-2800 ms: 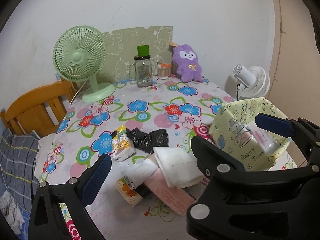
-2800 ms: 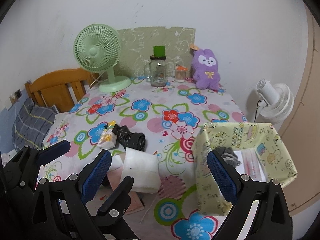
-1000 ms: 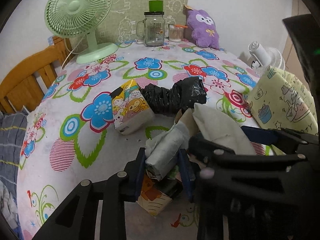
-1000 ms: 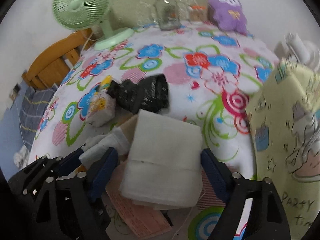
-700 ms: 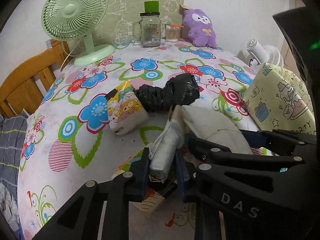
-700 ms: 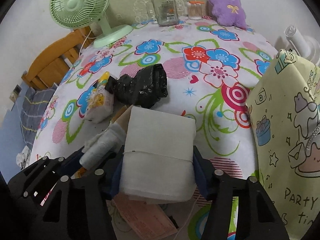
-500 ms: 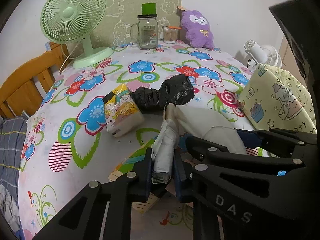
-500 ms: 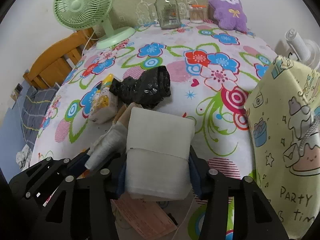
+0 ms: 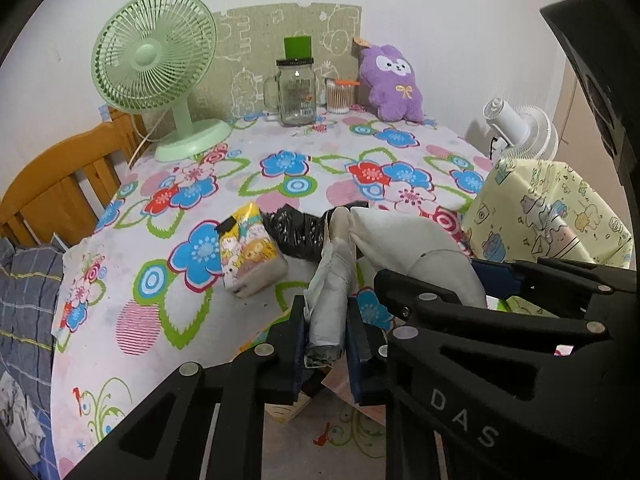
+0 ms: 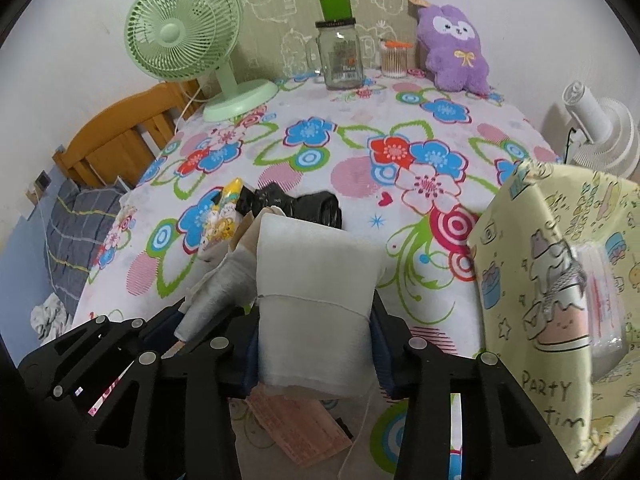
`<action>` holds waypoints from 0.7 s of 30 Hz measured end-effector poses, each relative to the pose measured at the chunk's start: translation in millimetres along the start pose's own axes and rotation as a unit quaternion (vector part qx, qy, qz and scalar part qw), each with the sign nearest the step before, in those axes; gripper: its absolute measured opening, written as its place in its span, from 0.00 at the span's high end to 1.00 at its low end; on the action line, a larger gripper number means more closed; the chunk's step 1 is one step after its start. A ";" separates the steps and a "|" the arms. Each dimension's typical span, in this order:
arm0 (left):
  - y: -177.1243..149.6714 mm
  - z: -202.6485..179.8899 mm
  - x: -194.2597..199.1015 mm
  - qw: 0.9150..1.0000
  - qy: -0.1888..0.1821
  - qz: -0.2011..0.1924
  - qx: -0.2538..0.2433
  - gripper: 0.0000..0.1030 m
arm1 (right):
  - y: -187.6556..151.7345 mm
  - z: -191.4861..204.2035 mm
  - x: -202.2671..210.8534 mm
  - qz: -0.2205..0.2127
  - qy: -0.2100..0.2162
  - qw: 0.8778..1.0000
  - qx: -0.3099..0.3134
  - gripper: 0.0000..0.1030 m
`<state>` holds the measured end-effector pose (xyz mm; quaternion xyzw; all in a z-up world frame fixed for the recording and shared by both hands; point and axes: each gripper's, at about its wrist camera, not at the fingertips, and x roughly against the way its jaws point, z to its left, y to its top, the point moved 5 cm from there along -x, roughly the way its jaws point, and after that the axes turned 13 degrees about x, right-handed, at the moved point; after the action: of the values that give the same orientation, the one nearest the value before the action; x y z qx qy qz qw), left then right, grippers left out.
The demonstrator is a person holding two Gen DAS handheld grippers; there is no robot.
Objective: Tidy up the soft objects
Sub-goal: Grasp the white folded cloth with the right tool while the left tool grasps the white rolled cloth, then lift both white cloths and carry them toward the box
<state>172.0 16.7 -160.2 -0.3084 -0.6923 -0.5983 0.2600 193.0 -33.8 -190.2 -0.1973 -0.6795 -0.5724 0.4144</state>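
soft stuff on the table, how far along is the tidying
Done: the yellow bag already holds a clear packet.
In hand: the left gripper is shut on a small white bundle; the right gripper is closing on the white folded pad.
Left: the tissue pack, black plastic bag and pink packet lie on the table.

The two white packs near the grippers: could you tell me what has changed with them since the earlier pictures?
Both got gripped. The left gripper shut on the thin roll; the right gripper is closing on the white pad, pads already pressing. Both are now raised off the table. The tissue pack, black bag and yellow bag stayed.
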 end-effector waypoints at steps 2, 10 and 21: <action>2.2 -1.0 3.9 1.000 -0.001 -0.005 0.000 0.85 | 2.7 0.3 5.7 -0.006 -0.003 1.000 0.002 0.54; 9.9 -5.5 21.5 1.000 -0.003 -0.026 0.003 0.85 | 9.0 1.8 27.2 -0.029 -0.011 0.999 0.010 0.55; 17.9 -9.4 46.7 0.998 -0.006 -0.054 0.005 0.85 | 16.7 5.0 55.3 -0.058 -0.019 0.998 0.020 0.55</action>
<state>153.6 14.5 -112.7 -0.2730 -0.7125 -0.6063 0.2241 171.7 -36.0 -136.3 -0.1597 -0.7089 -0.5779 0.3713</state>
